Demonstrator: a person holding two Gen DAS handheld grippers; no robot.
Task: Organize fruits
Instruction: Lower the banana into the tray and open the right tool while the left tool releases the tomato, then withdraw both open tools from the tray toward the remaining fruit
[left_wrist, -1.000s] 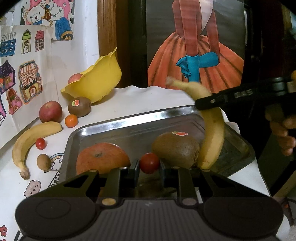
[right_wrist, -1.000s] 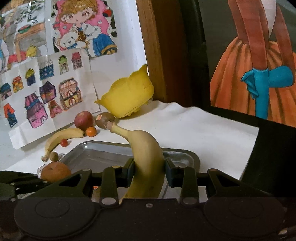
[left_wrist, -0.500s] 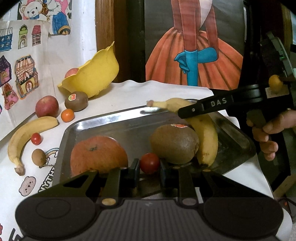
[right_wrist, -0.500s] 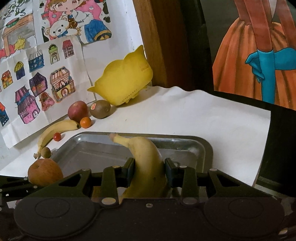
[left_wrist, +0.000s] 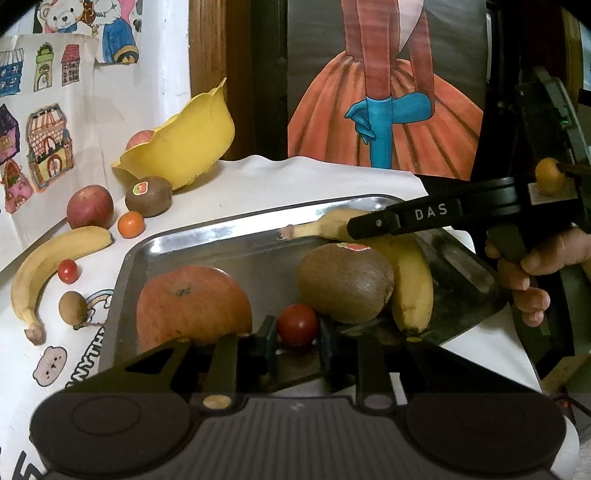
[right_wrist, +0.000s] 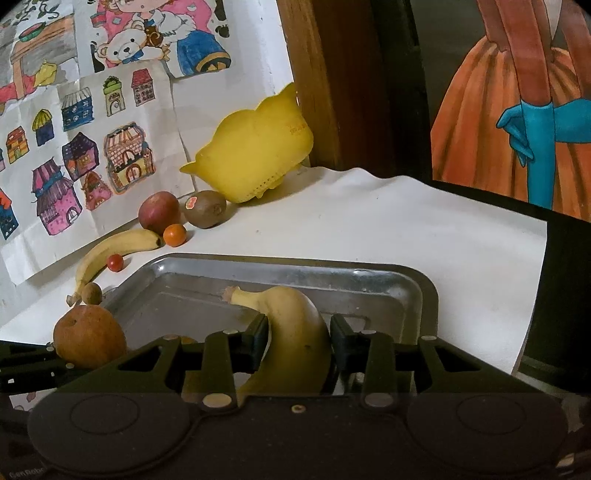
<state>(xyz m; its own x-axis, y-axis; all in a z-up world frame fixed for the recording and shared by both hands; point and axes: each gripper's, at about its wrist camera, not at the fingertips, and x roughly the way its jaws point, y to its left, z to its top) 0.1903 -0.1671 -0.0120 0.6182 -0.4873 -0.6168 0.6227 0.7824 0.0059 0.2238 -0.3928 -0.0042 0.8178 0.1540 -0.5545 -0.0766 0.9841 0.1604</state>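
White tablecloth (right_wrist: 388, 229), steel tray (right_wrist: 369, 275), wall drawings (right_wrist: 92, 147)

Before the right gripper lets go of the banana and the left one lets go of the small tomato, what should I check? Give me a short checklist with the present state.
1. Banana rests on the tray floor: cannot tell.
2. Right gripper shut on banana: ok.
3. Cherry tomato over the tray, in the left gripper: ok.
4. Banana does not press the kiwi: not ok, they touch.
5. Free tray space behind the orange: ok.
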